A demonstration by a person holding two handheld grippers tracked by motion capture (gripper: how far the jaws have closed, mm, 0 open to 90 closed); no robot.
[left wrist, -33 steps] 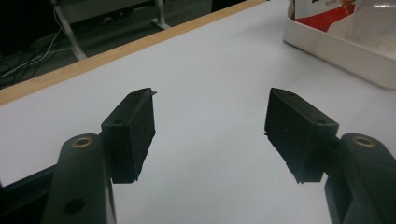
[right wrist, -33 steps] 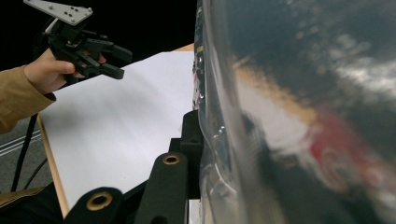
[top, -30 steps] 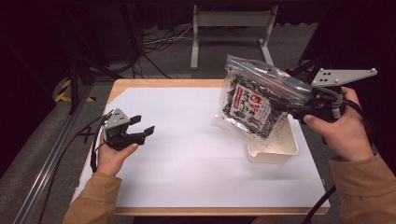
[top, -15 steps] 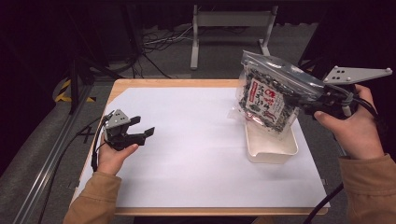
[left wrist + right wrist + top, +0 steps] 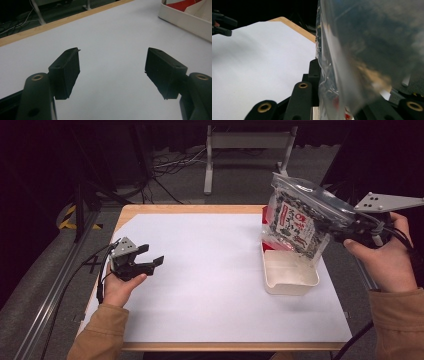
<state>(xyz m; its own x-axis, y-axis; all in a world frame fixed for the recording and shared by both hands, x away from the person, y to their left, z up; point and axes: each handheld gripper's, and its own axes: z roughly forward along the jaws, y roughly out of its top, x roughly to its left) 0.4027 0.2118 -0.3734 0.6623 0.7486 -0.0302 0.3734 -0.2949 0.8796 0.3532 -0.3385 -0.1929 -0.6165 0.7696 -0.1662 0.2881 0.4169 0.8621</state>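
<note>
You've swung the right gripper, clamped on the bag, off the tray toward the desk's right edge; left gripper idles released.

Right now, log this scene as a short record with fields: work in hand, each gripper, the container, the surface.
work in hand: a clear plastic bag of dark printed packets held in the air above the tray
right gripper: shut on the bag's side, bag lifted and tilted
left gripper: open, nothing between its jaws, low over the white sheet
tray: cream, near the table's right side, something red at its far end
surface: white sheet on a wooden table
</note>
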